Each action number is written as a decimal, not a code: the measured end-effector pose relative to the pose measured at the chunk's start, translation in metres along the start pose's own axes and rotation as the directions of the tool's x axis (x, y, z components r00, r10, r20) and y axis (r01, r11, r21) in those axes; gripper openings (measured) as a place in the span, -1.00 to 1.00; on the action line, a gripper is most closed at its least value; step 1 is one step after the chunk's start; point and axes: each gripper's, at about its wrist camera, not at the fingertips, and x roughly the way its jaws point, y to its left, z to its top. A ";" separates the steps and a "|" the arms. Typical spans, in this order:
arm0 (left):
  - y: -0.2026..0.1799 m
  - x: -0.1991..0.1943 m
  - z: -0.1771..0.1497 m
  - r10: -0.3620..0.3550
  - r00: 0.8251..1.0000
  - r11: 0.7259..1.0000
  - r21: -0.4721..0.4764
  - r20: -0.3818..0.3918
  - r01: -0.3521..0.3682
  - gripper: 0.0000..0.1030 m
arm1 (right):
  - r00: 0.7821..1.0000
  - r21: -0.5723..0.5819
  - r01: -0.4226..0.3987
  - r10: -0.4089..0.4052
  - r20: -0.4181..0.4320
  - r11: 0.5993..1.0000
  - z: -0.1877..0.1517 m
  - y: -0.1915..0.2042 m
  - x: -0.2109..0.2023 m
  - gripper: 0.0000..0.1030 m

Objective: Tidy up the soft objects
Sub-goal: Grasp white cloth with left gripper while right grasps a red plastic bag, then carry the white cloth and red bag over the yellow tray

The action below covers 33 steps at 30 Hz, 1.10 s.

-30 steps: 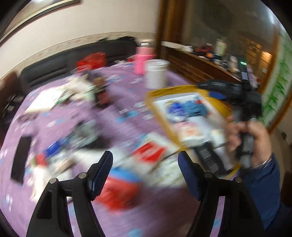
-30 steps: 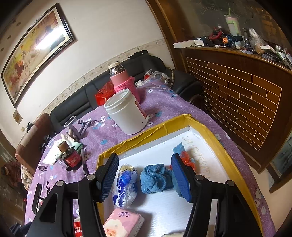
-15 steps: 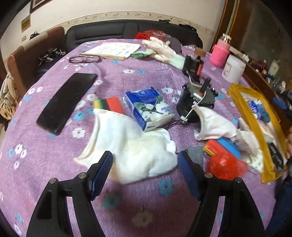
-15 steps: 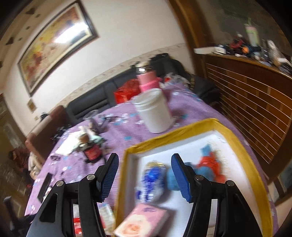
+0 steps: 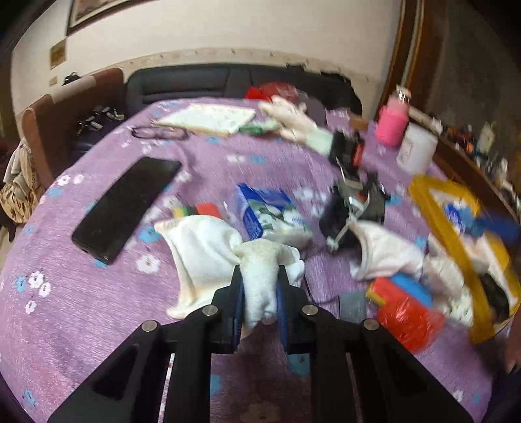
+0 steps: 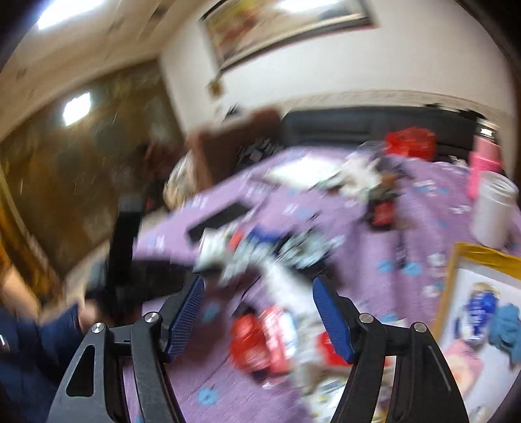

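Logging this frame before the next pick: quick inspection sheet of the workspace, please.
Surface: table under a purple flowered cloth, crowded.
Job's things: white cloth bunched in the left gripper; pinkish cloth and tissue pack on the table; yellow-rimmed tray at right, blue cloth inside.
Clutter: black phone, glasses, white jar, pink bottle, red wrapper.
Grippers: left has just closed on the white cloth; right gripper has been opening, nothing gripped.
Cables: thin dark cable beside the cloth.
Surroundings: dark sofa, brown chair, framed picture.
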 end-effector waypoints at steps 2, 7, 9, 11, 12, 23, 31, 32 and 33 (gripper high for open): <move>0.005 -0.004 0.002 -0.010 1.000 1.000 -0.024 0.014 0.011 -0.68 | 0.998 -0.046 -0.011 0.008 -0.064 0.999 -0.007 0.015 0.015 0.32; 0.005 -0.012 0.005 -0.026 0.998 0.999 -0.030 0.056 0.028 -0.68 | 0.970 -0.117 0.066 -0.091 -0.227 0.991 -0.029 0.025 0.056 -0.06; 0.001 -0.014 0.004 -0.029 0.997 0.999 -0.013 0.066 0.030 -0.68 | 0.954 -0.134 0.073 -0.108 -0.279 0.988 -0.040 0.023 0.069 -0.24; -0.003 -0.015 0.003 -0.030 0.997 1.000 0.003 0.070 0.030 -0.68 | 0.948 -0.153 0.084 -0.127 -0.293 0.985 -0.044 0.025 0.075 -0.29; -0.006 -0.016 0.003 -0.033 0.997 0.999 0.013 0.073 0.032 -0.68 | 0.949 -0.167 0.084 -0.130 -0.286 0.982 -0.045 0.027 0.073 -0.32; -0.036 -0.029 -0.006 -0.075 0.990 0.987 0.151 0.121 0.057 -0.68 | 0.995 0.099 0.097 -0.097 0.003 0.990 -0.010 -0.020 0.021 -0.35; -0.053 -0.035 -0.012 -0.068 0.986 0.974 0.222 0.153 0.033 -0.68 | 0.989 0.159 0.121 -0.132 0.063 0.980 -0.004 -0.028 0.006 -0.35; -0.052 -0.035 -0.012 -0.068 0.986 0.975 0.219 0.153 0.034 -0.68 | 0.989 0.160 0.124 -0.135 0.061 0.979 -0.005 -0.027 0.006 -0.35; -0.051 -0.035 -0.012 -0.068 0.986 0.976 0.215 0.152 0.034 -0.68 | 0.989 0.159 0.127 -0.138 0.059 0.979 -0.004 -0.027 0.007 -0.35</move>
